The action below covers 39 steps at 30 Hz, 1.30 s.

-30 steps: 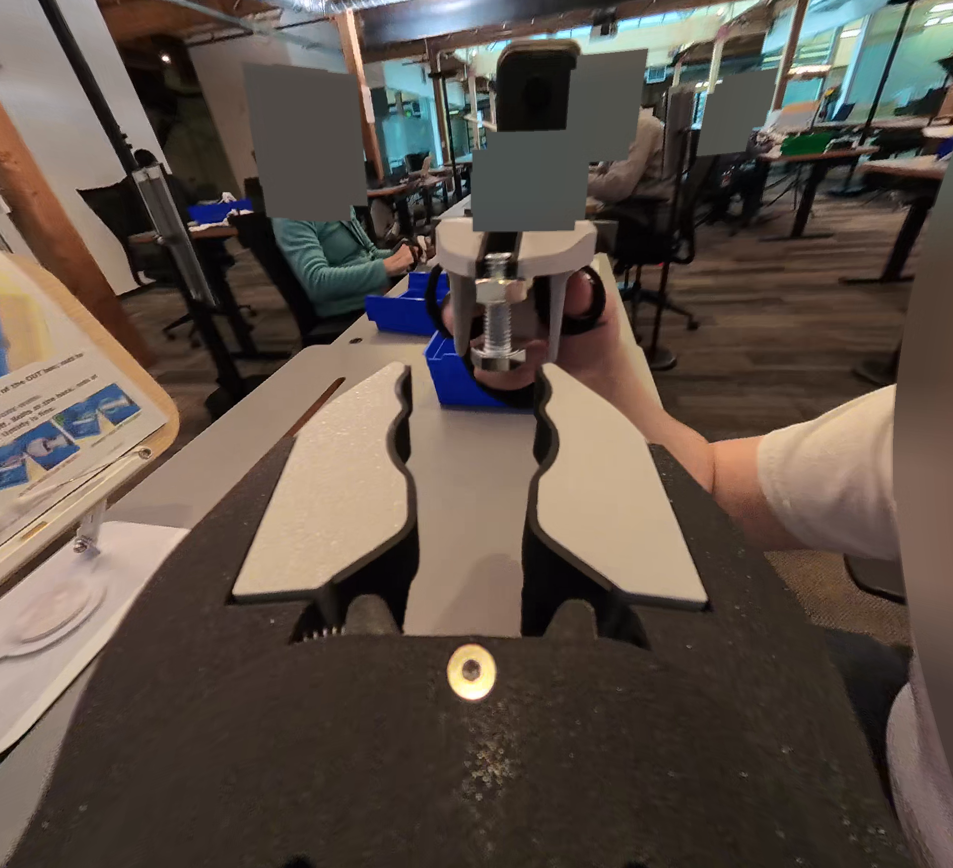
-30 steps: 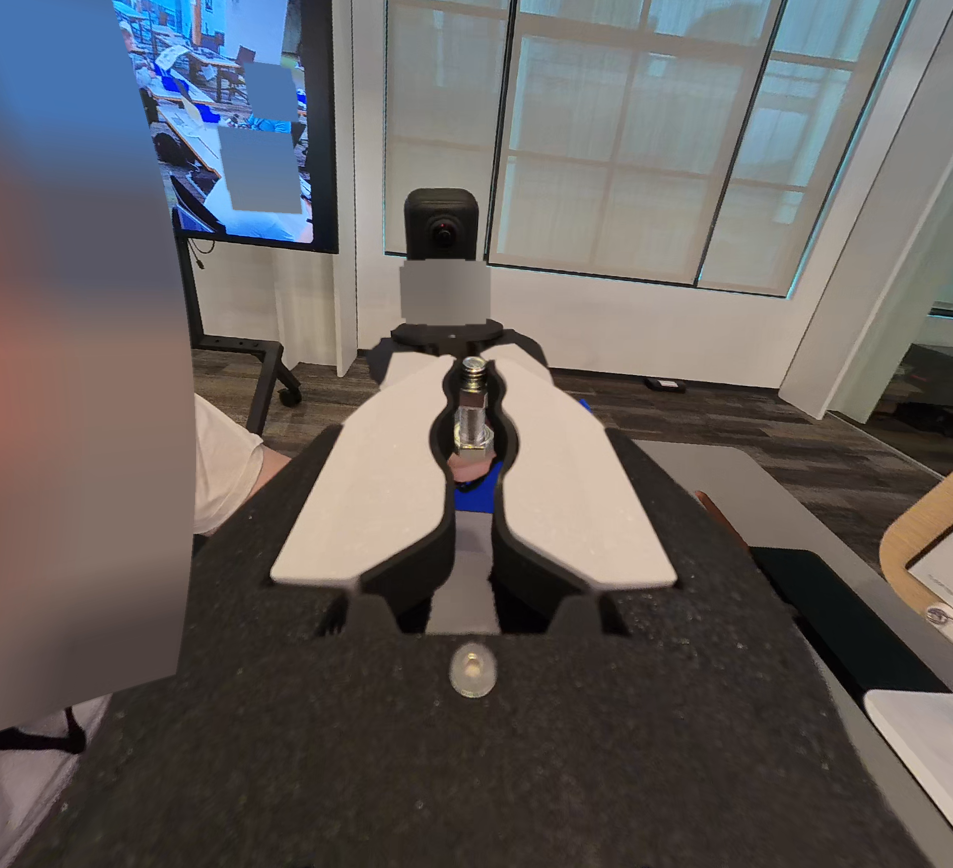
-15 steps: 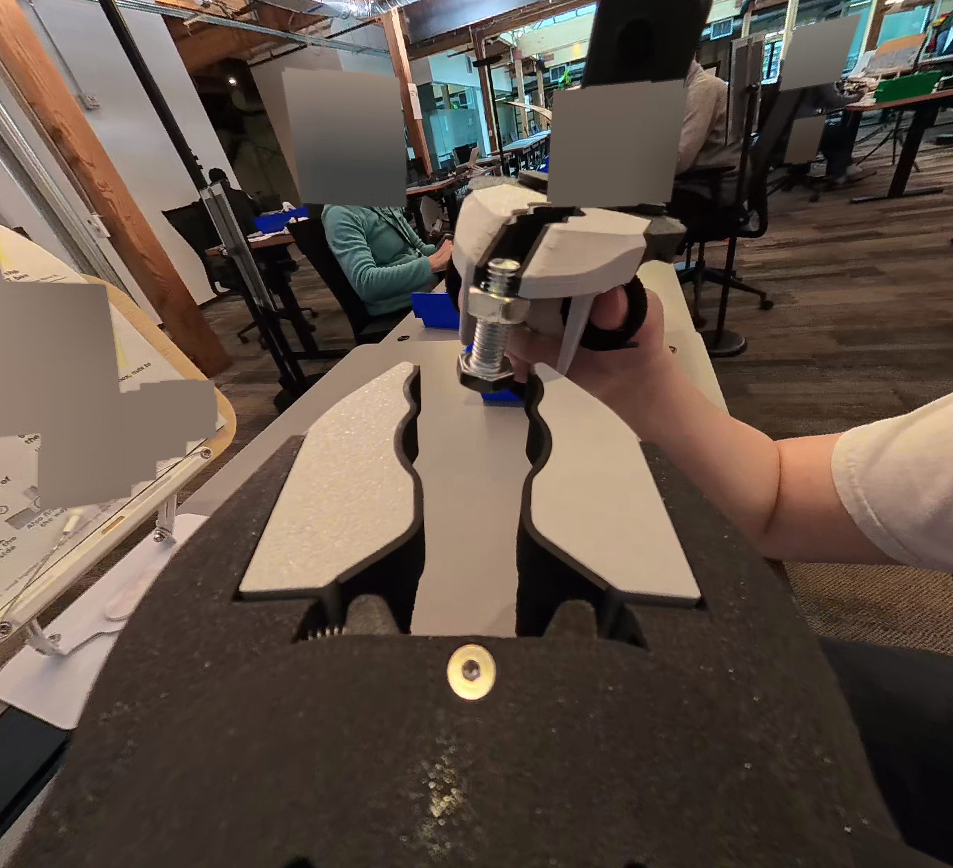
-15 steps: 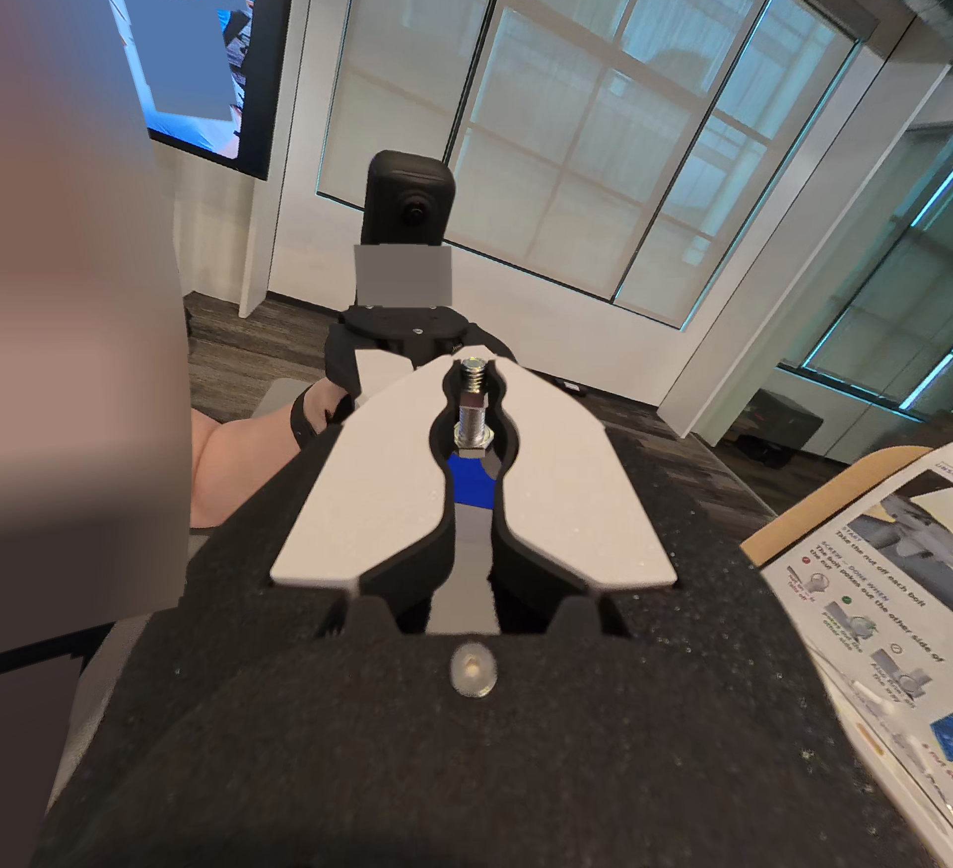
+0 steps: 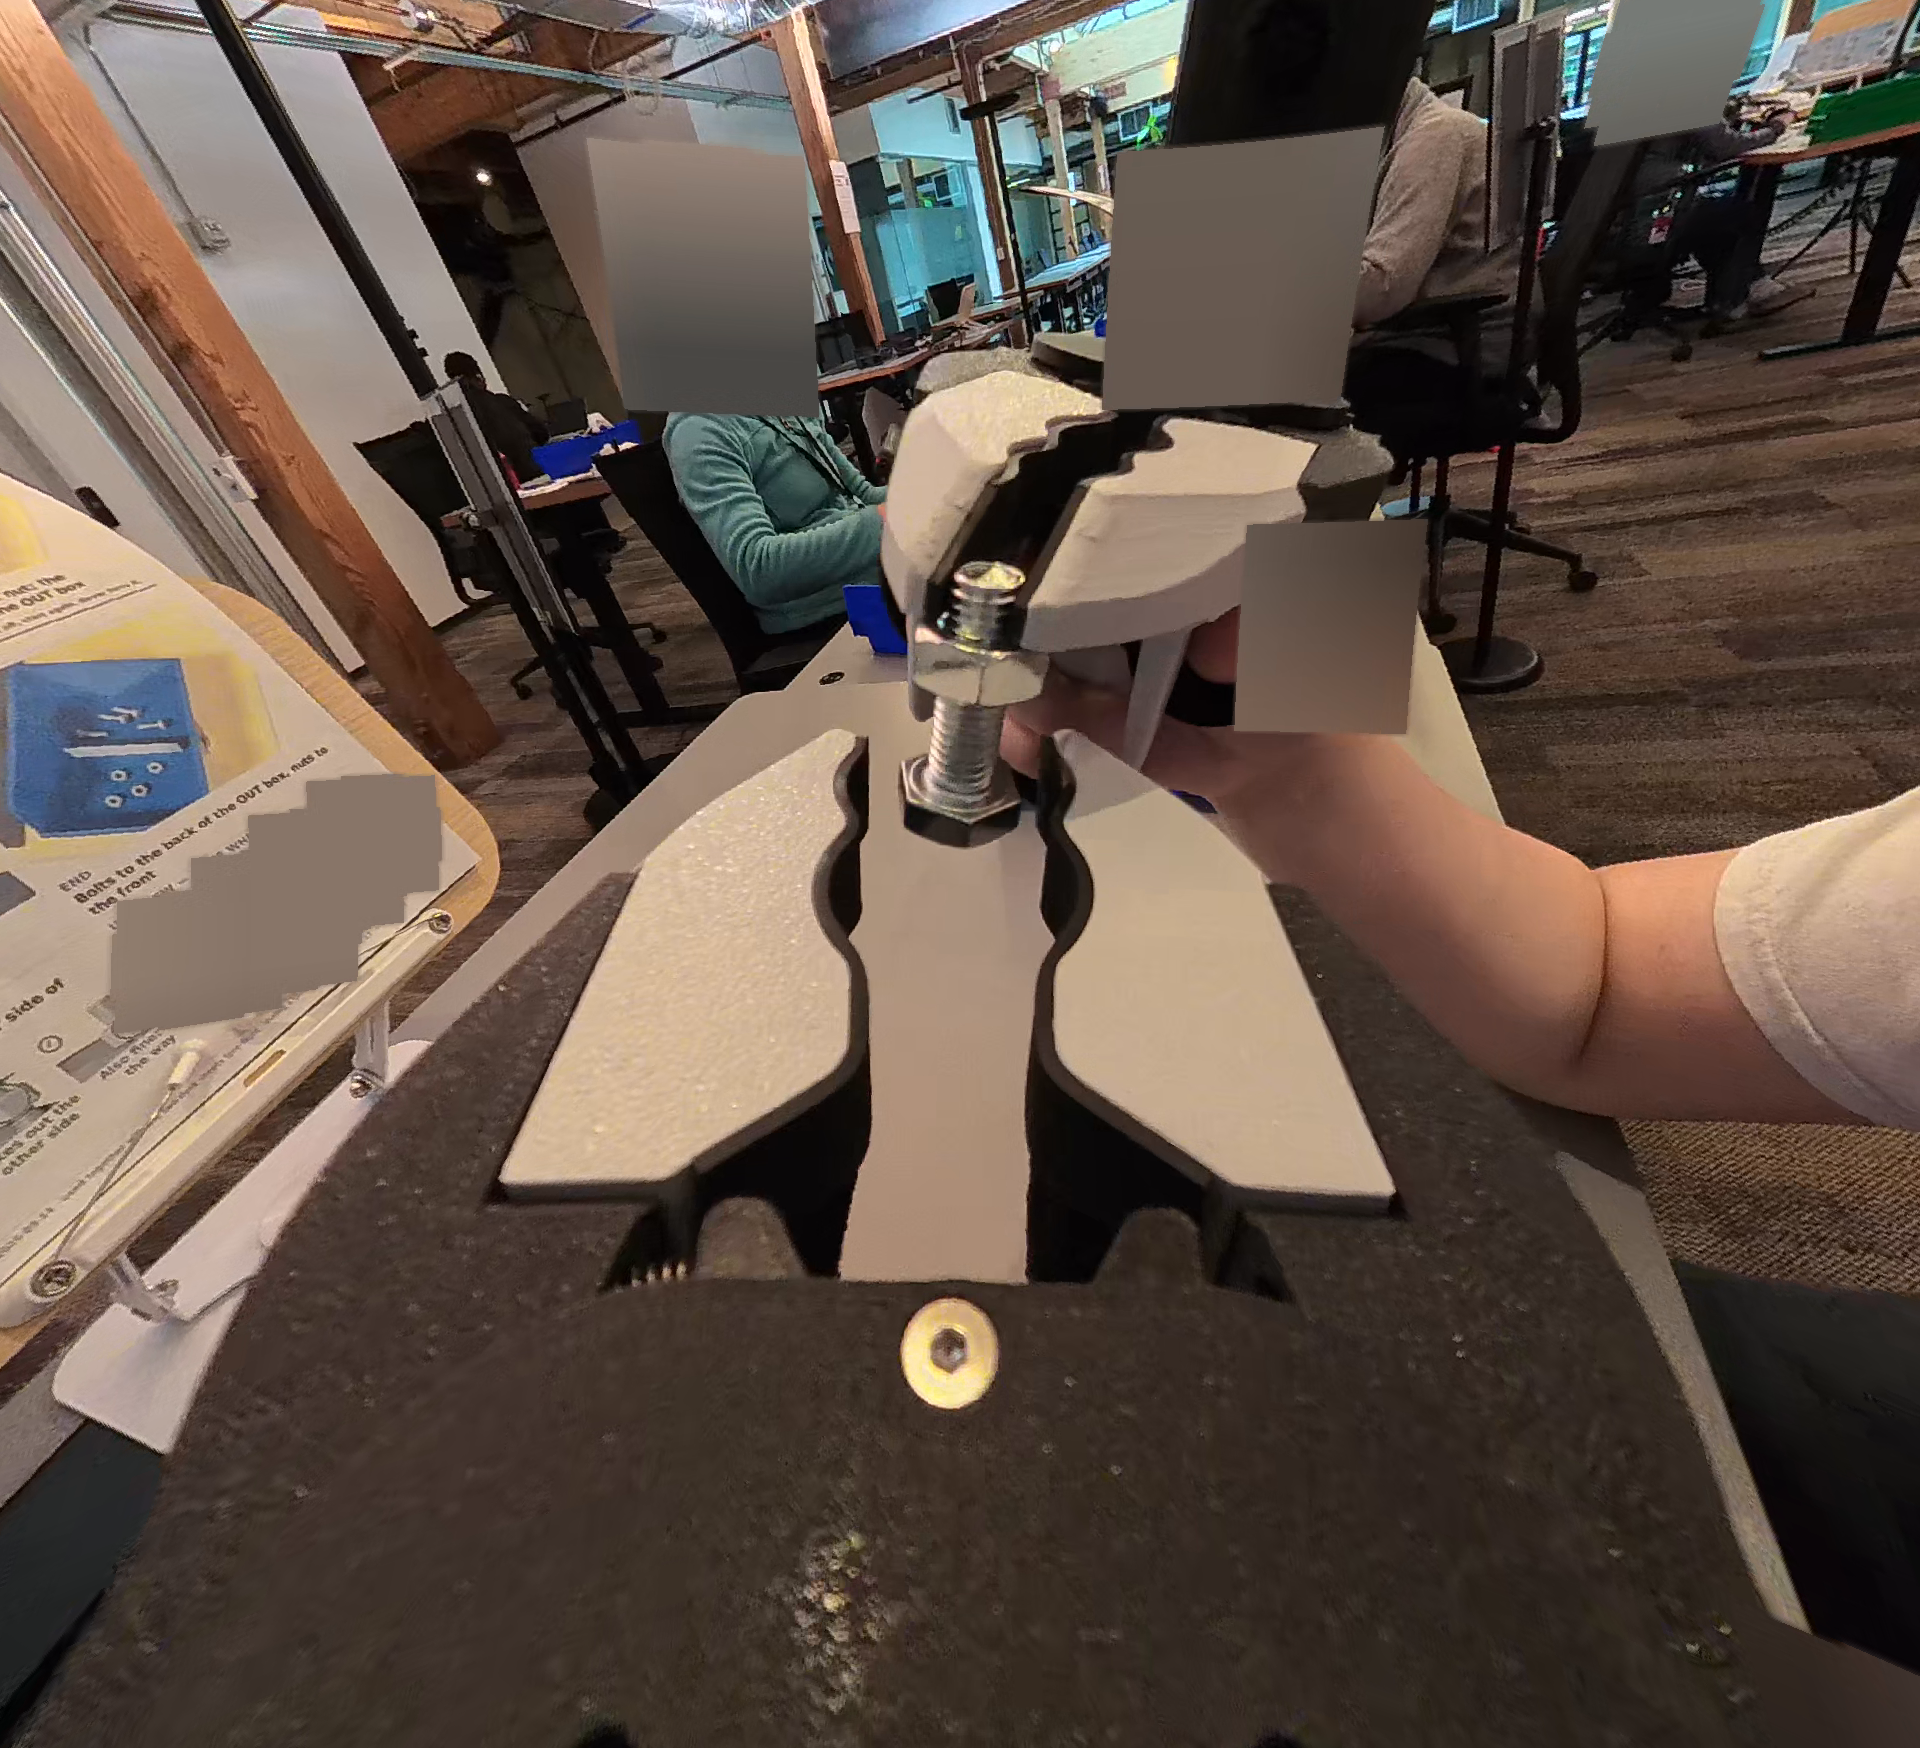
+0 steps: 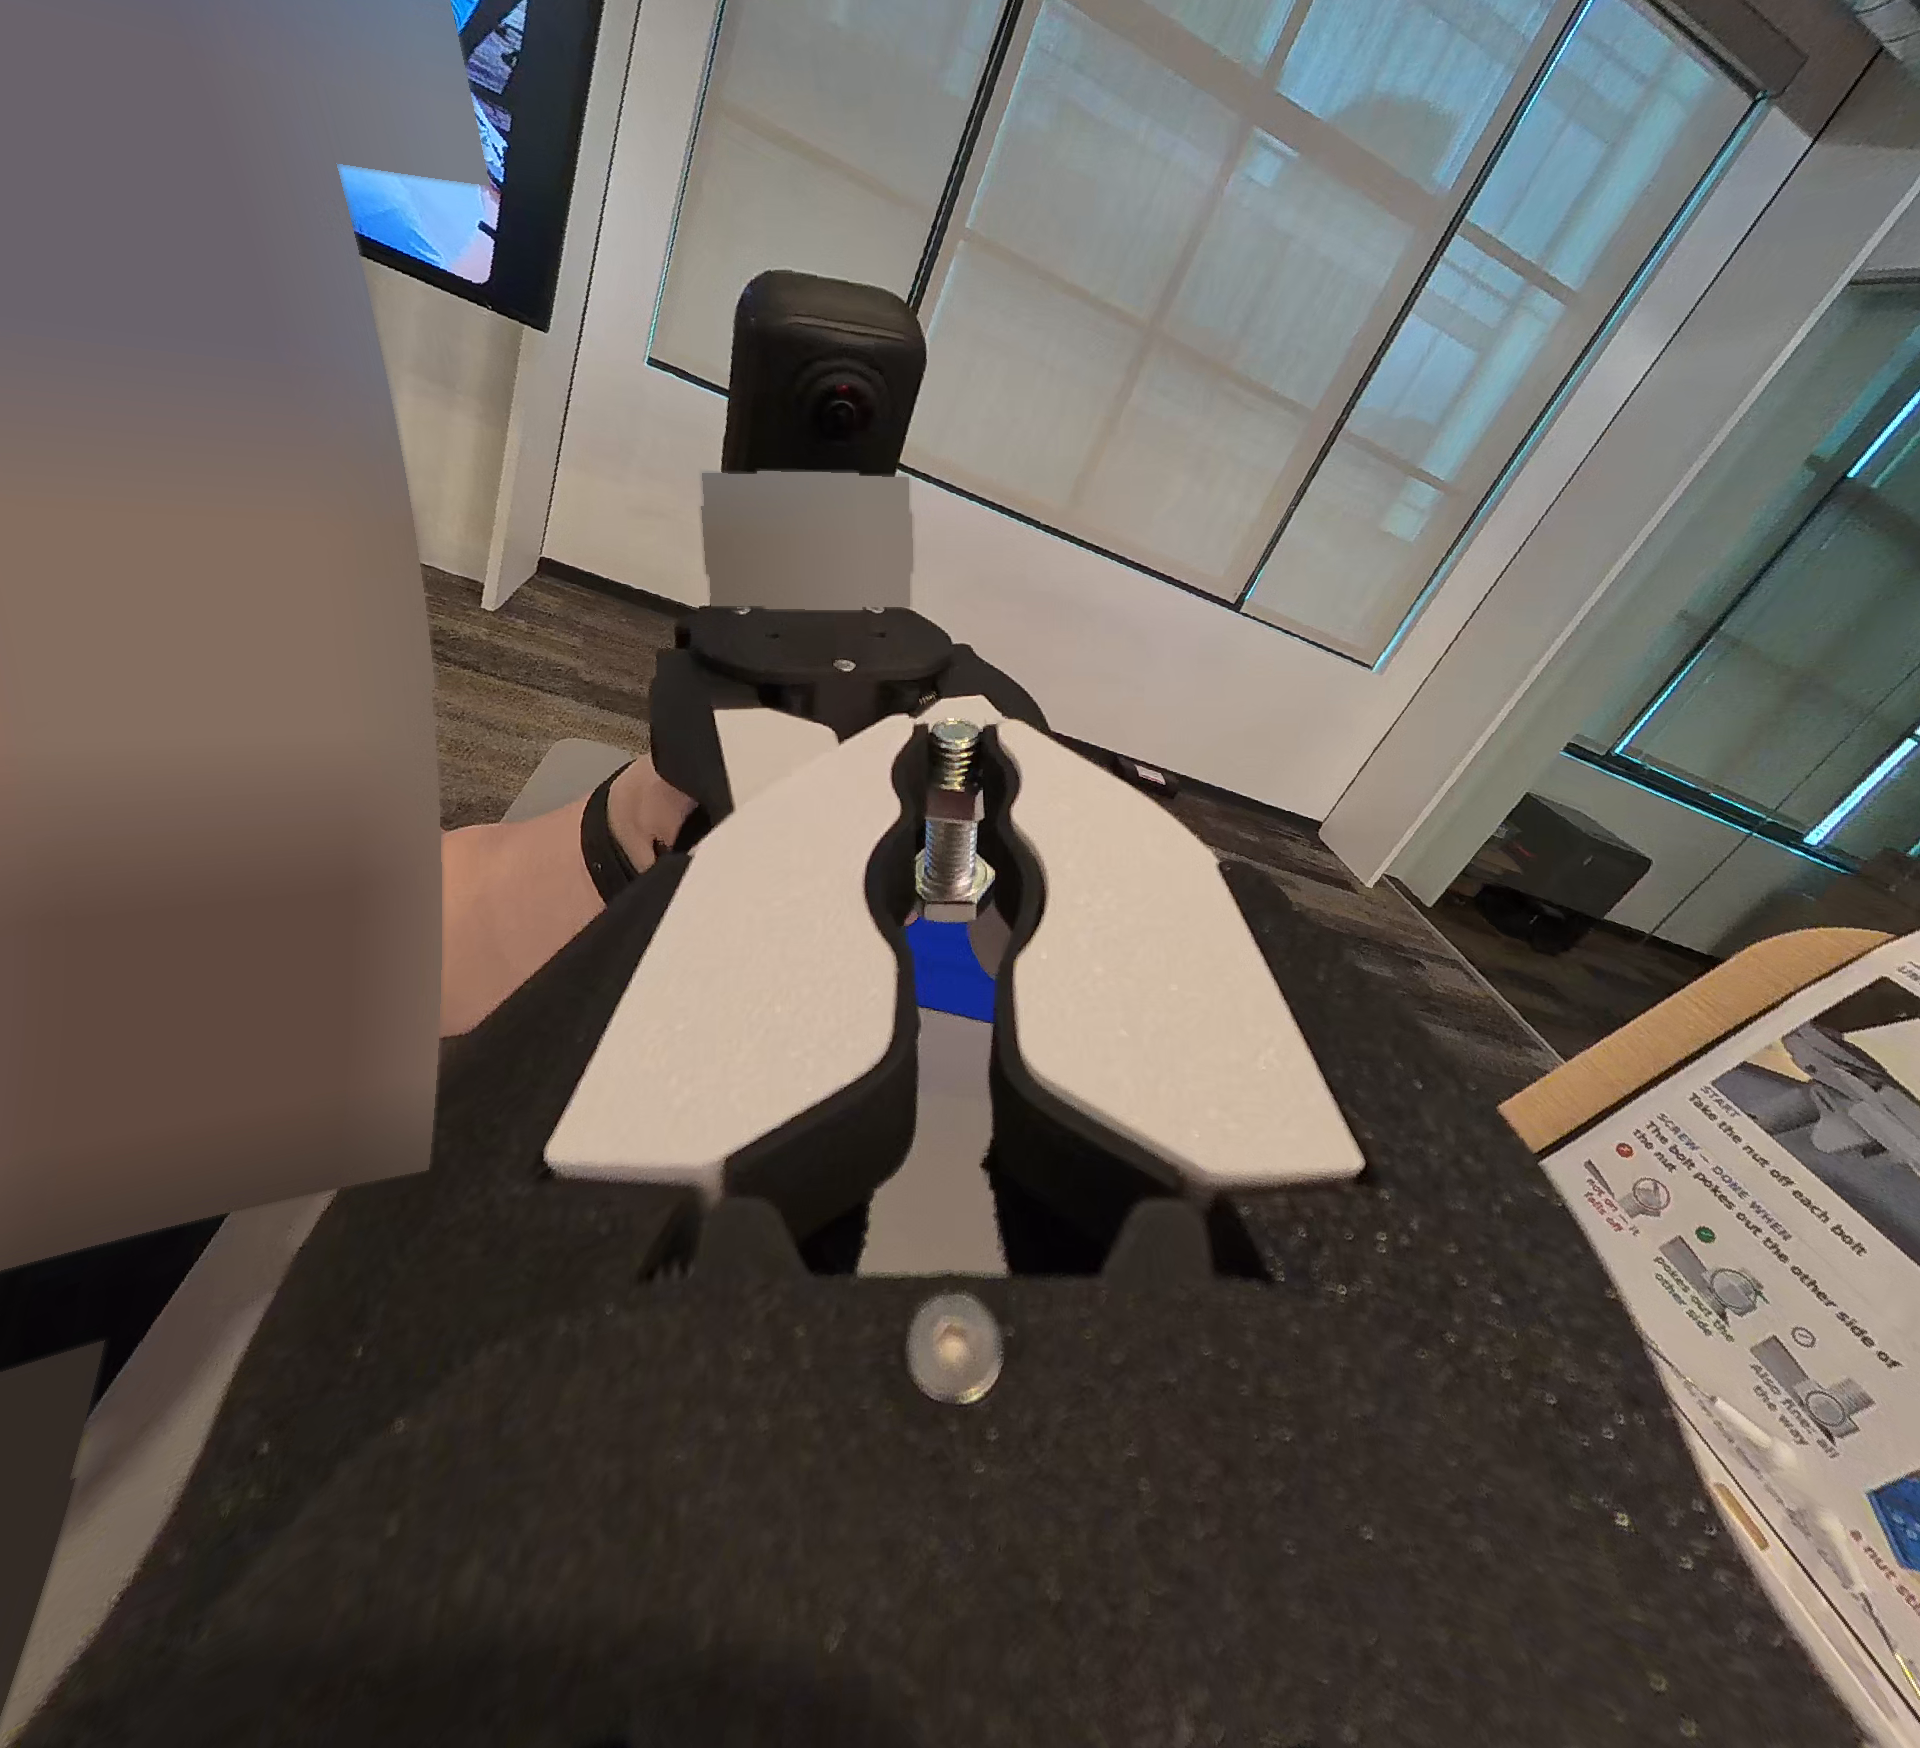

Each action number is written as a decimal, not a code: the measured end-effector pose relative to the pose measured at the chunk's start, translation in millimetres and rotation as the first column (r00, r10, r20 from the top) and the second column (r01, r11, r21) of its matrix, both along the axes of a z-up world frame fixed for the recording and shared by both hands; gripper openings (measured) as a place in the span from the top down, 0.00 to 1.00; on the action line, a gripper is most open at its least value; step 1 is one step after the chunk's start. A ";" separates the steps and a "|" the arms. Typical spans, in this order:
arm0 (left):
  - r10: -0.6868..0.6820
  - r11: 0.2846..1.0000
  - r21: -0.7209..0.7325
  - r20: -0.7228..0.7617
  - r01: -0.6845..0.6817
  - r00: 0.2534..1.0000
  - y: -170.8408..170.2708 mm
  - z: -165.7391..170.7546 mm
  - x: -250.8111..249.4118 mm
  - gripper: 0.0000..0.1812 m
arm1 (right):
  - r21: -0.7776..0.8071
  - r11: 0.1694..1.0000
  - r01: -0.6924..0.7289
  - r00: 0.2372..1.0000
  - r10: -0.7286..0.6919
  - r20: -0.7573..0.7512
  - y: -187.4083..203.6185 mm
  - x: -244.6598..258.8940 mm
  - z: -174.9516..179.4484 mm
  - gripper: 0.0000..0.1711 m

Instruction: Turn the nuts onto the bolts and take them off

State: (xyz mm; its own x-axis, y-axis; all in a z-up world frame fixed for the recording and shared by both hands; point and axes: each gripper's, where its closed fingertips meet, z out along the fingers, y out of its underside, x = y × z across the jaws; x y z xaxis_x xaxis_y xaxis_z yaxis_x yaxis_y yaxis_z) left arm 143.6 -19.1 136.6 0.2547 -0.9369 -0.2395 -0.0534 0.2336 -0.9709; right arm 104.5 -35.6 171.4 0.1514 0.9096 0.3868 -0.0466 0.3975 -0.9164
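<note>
left wrist view: the left tool (image 5: 951, 825) has its two white fingers (image 5: 717, 950) spread apart, nothing clamped between them. the head of the bolt (image 5: 961, 742) sits in the gap at their tips, and i cannot tell whether it touches either finger. the bolt stands nearly upright, head down, threaded end up. a nut (image 5: 975, 672) sits partway up its thread, near the top end. the right tool (image 5: 1023, 555) comes in from above the bolt, its white fingers closed on the nut, with the bolt's tip poking up between them. a hand (image 5: 1195, 742) with a bare forearm holds that tool to the right of the bolt. a grey surface (image 5: 1444, 742) runs away behind the bolt. left of the bolt, an instruction board (image 5: 156, 867) on a wooden backing leans on a small stand.

right wrist view: the right tool (image 6: 951, 768) is clamped on the nut (image 6: 953, 808), which shows as a small square shape between the finger tips. the bolt (image 6: 951, 851) runs along the gap, its head nearer the camera and its threaded tip at the far end. beyond the bolt sits the left tool (image 6: 821, 722), with a black camera standing on it, held by a hand (image 6: 582, 857). a blue patch (image 6: 948, 976) shows just under the bolt's head. right of the bolt, the instruction board (image 6: 1787, 1210) leans at the edge.
</note>
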 end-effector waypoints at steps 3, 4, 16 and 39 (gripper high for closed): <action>-0.005 1.000 0.003 0.001 0.005 1.000 -1.1 0.2 0.3 0.85 | 0.001 1.000 -0.001 1.000 0.001 0.001 -0.4 -0.8 -0.3 0.95; -0.007 1.000 0.005 0.003 0.007 1.000 -1.5 0.6 0.3 0.86 | 0.001 1.000 -0.001 1.000 0.001 0.003 -0.4 -1.0 -0.5 0.95; 0.001 1.000 0.023 -0.004 -0.001 1.000 -1.8 -0.9 2.0 0.90 | -0.001 1.000 -0.007 1.000 0.007 0.002 -0.7 -1.0 -0.4 0.95; 0.261 0.961 -0.086 -0.040 -0.263 0.965 54.0 -20.2 -8.0 0.91 | -0.133 0.961 0.244 0.969 -0.237 0.067 45.7 0.4 -16.4 0.78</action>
State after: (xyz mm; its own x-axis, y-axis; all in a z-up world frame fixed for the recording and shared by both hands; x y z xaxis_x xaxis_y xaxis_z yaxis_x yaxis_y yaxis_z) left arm 135.7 34.9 116.4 0.4887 -0.8562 -0.1677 -0.1284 0.1195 -0.9845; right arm 104.9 10.2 155.0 0.3558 0.8943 0.2713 0.0821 0.2592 -0.9623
